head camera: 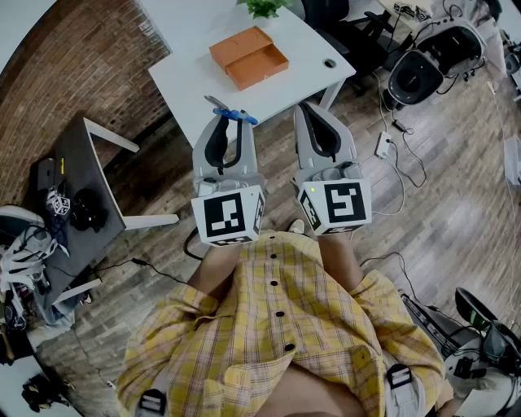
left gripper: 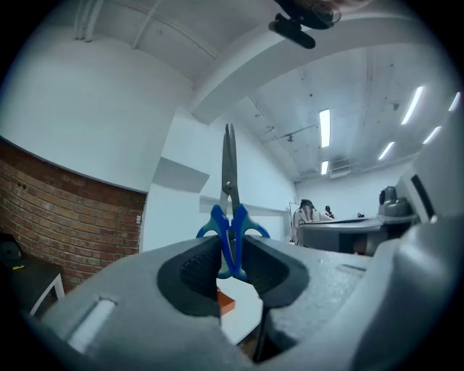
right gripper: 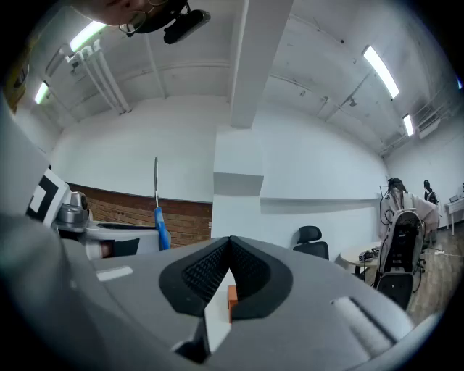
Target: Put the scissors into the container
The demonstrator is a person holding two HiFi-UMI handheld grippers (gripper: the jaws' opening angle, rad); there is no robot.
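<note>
Blue-handled scissors (head camera: 230, 111) are clamped by their handles in my left gripper (head camera: 229, 122), which is shut on them. In the left gripper view the scissors (left gripper: 230, 217) stand upright between the pads, blades closed and pointing up, with the left gripper (left gripper: 230, 250) around the handles. The orange open container (head camera: 248, 57) lies on the white table (head camera: 203, 77) ahead of both grippers, and shows low between the jaws as the container (left gripper: 225, 303). My right gripper (head camera: 313, 110) is beside the left, shut with nothing in it. From the right gripper (right gripper: 230, 248), the scissors (right gripper: 157, 210) appear at left.
A dark side table (head camera: 69, 183) with small black items stands at the left. A green plant (head camera: 262, 6) sits at the white table's far edge. Office chairs (head camera: 423, 57) and a power strip with cables (head camera: 383, 145) lie at the right on the wood floor.
</note>
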